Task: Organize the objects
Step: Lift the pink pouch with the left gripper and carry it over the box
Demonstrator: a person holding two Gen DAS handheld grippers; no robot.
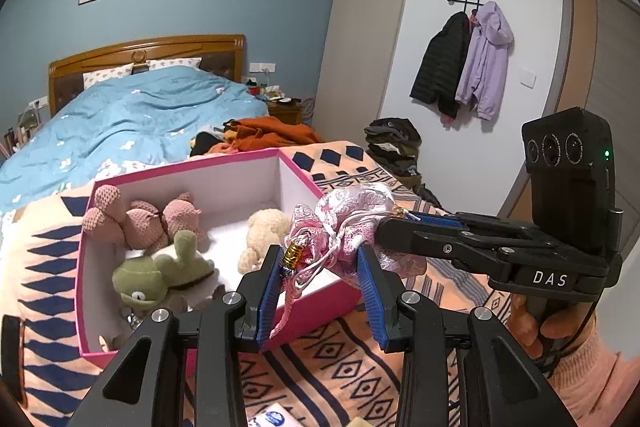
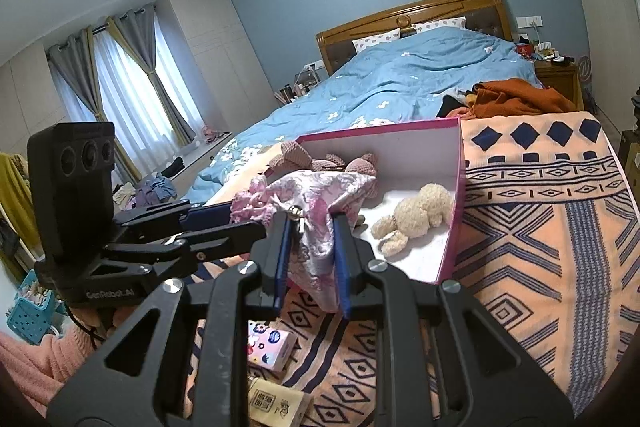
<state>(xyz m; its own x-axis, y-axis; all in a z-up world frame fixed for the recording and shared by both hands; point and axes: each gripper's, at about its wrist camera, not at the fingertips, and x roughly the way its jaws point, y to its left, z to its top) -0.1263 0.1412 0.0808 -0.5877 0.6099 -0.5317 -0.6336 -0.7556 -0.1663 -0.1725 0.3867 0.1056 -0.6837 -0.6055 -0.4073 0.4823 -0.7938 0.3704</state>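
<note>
Pouch point(image 1: 348, 223), pink brocade, soft and light, hangs over the pink box point(image 1: 304, 311) as we pinch its cords in the left gripper point(image 1: 320, 291); from the right wrist, our right gripper point(image 2: 310, 247) clamps its limp body.

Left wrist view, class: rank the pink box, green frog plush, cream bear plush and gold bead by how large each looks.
1. pink box
2. green frog plush
3. cream bear plush, though partly hidden behind the pouch and farther away, so unsure
4. gold bead

Home bedroom — bed point(image 1: 132, 115), curtains point(image 2: 120, 83).
</note>
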